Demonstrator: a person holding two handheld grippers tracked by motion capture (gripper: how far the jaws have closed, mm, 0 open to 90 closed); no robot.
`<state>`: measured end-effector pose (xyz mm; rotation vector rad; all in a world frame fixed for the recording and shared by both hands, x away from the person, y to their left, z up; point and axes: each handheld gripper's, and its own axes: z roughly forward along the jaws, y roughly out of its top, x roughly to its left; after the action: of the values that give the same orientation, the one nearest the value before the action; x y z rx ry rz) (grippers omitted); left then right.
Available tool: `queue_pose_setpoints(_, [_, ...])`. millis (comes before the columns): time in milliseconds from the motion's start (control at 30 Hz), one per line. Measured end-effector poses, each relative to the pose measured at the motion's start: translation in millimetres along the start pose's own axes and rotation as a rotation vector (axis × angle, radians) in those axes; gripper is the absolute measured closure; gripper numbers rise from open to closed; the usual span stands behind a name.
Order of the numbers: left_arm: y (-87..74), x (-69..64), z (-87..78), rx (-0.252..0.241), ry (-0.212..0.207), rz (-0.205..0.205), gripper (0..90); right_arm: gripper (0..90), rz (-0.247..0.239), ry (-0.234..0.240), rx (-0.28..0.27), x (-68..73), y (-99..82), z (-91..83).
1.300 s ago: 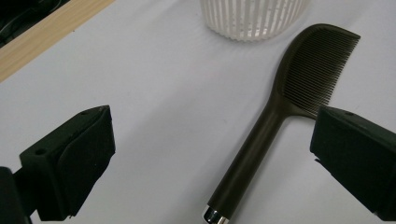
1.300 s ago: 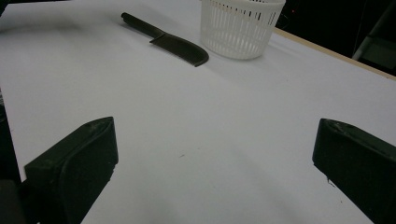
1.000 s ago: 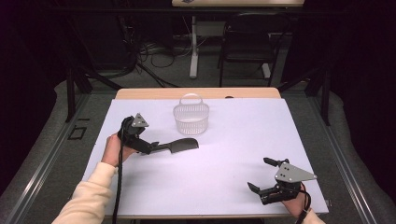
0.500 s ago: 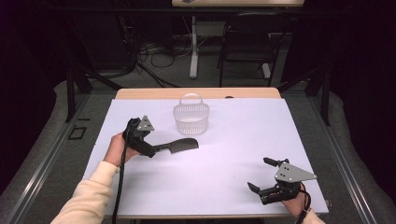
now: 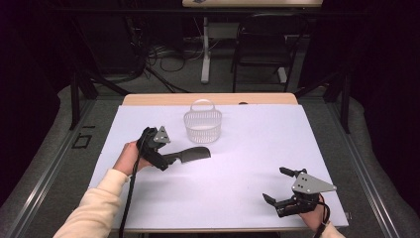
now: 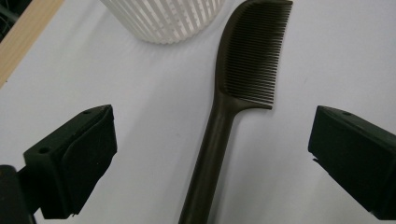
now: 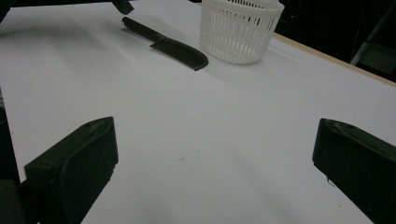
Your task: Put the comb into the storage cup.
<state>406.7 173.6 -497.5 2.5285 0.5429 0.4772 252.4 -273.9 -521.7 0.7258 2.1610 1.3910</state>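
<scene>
A dark comb [image 5: 192,154] lies flat on the white table [image 5: 237,163], its toothed head pointing right, just in front of a white slatted basket [image 5: 203,126]. My left gripper [image 5: 166,159] is open, its jaws standing wide on either side of the comb's handle [image 6: 212,154] without touching it. In the left gripper view the comb's teeth [image 6: 252,60] reach toward the basket [image 6: 163,18]. My right gripper [image 5: 273,183] rests open near the front right of the table, with nothing between its jaws. From the right gripper [image 7: 215,154] the comb [image 7: 173,46] and basket [image 7: 238,28] lie far ahead.
A wooden strip [image 5: 208,99] borders the table's far edge. Beyond it stand a dark chair [image 5: 262,49] and cables on the floor. Bare white tabletop spreads between the two grippers.
My left gripper has moved right and lower along the comb's handle, so its jaws now straddle it. The comb, the basket and the right gripper have stayed put.
</scene>
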Motion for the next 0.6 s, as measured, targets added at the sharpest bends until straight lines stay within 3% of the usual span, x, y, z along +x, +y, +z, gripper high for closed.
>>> queue_pose_setpoints(267, [4.0, -0.4, 7.2, 0.060, -0.011, 0.046, 14.9, 0.0, 0.000, 0.002, 0.003, 0.0, -0.1, 0.4])
queue_pose_setpoints(433, [8.8, 0.2, 13.3, 0.136, -0.002, 0.057, 15.6, 0.0, -0.002, 0.001, 0.005, -0.2, -0.5, 0.7])
queue_pose_setpoints(600, [10.9, 0.0, 17.9, 0.175, -0.004, 0.070, 18.0, 0.0, 0.002, 0.003, 0.007, -0.3, -0.8, 0.9])
